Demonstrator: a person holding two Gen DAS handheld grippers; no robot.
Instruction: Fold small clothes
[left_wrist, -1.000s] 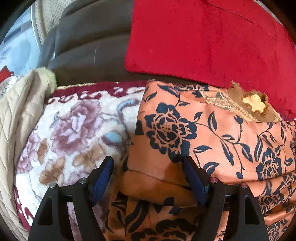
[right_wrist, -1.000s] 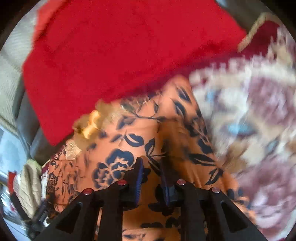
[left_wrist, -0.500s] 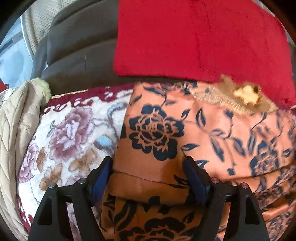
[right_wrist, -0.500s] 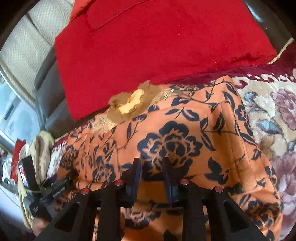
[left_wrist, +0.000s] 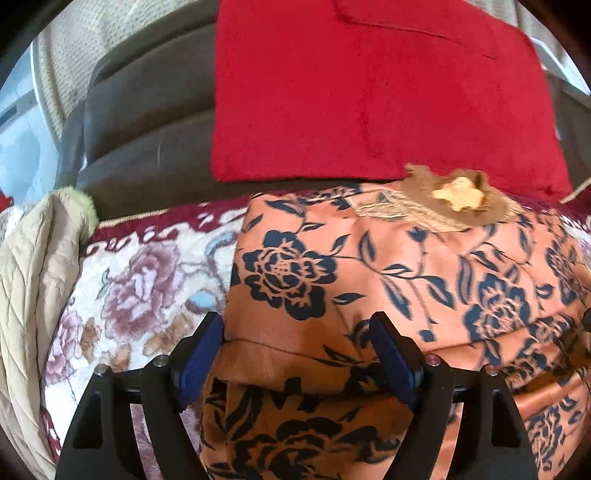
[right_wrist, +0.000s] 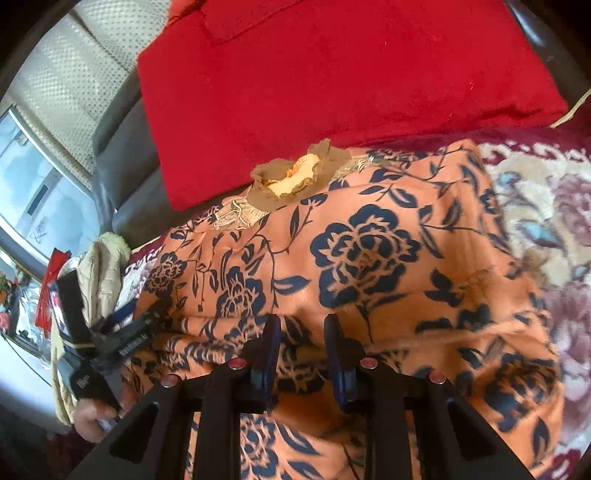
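An orange garment with dark blue flowers (left_wrist: 388, 273) lies folded on a floral blanket (left_wrist: 122, 295); its brown ruffled neck (left_wrist: 458, 192) points toward the red cushion. It also fills the right wrist view (right_wrist: 369, 258). My left gripper (left_wrist: 297, 332) is open, its blue pads straddling the garment's left folded edge. My right gripper (right_wrist: 301, 332) has its jaws a narrow gap apart over a fold of the cloth; whether cloth is pinched I cannot tell. The left gripper also shows in the right wrist view (right_wrist: 122, 339), held by a hand.
A red cushion (left_wrist: 369, 92) leans on the dark sofa back (left_wrist: 147, 122) behind the garment. A beige quilted jacket (left_wrist: 33, 280) lies at the left. The floral blanket extends to the right of the garment (right_wrist: 546, 221).
The right gripper swung from a blurred close view to a steadier one over the garment's near fold. The left gripper stayed open at the left edge, shifting slightly left.
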